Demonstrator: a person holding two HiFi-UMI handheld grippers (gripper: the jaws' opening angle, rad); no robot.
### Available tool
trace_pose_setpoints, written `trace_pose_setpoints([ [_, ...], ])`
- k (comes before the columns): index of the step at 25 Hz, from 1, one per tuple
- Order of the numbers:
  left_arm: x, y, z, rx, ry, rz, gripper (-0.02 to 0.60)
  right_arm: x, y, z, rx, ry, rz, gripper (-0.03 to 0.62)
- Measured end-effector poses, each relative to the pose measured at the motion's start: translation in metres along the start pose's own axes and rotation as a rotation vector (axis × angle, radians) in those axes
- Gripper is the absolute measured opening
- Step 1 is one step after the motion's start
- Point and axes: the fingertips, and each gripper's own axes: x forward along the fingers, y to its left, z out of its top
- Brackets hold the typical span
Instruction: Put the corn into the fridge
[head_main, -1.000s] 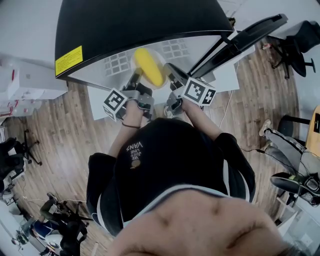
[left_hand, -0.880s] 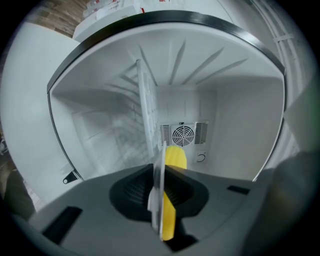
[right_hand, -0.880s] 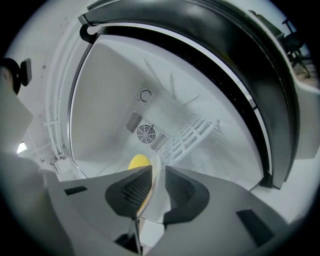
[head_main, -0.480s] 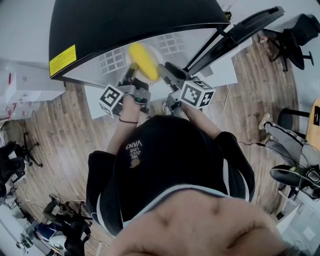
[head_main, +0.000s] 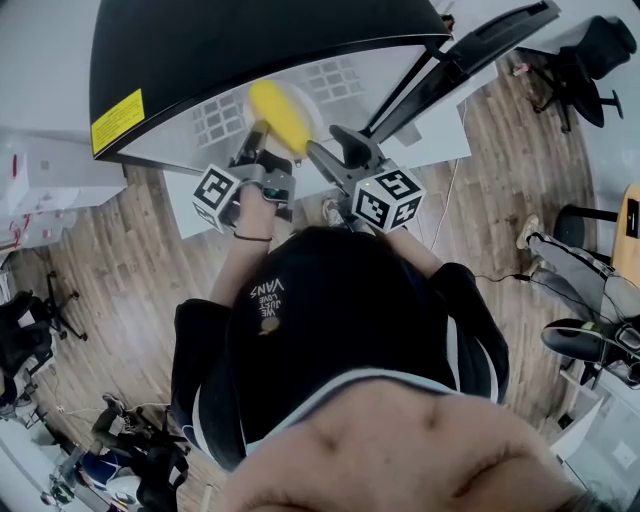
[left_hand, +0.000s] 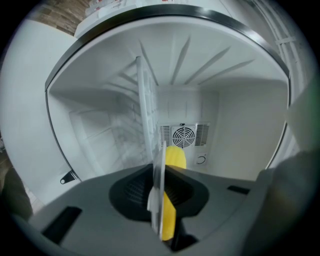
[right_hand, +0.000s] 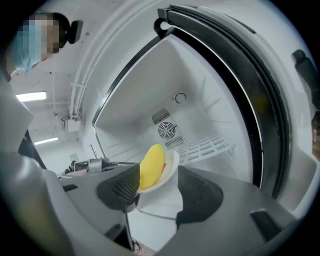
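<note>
The yellow corn (head_main: 280, 115) lies on a small white plate (right_hand: 171, 167) held at the mouth of the open fridge (head_main: 330, 85). My left gripper (head_main: 262, 150) is shut on the plate, which shows edge-on (left_hand: 159, 200) between its jaws with the corn (left_hand: 175, 159) on the right side. My right gripper (head_main: 335, 152) stands beside it on the right. Its jaws are opening and stand wide, and the corn (right_hand: 152, 166) and plate sit between them with neither pad pressing on them.
The fridge door (head_main: 470, 60) hangs open to the right. Inside are white walls, a round fan grille (left_hand: 183, 135) at the back and a wire shelf (right_hand: 207, 147). Office chairs (head_main: 590, 50) stand on the wooden floor at the right.
The right gripper's jaws have spread wide and let go of the plate, and that gripper has rolled and drawn slightly back. The corn and left gripper keep their hold.
</note>
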Motion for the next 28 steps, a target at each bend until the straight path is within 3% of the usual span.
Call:
trace_pose_setpoints([
  [10, 0.0, 0.0, 0.0, -0.001, 0.007, -0.004, 0.041, -0.004, 0.018, -0.016, -0.261, 0.052, -0.024, 0.238],
  [19, 0.001, -0.001, 0.0, -0.012, 0.009, -0.013, 0.041, 0.002, 0.021, -0.027, -0.35, 0.103, -0.052, 0.239],
  [28, 0.002, 0.0, 0.001, -0.028, 0.021, -0.027, 0.043, 0.006, 0.02, -0.025, -0.339, 0.106, -0.051, 0.244],
])
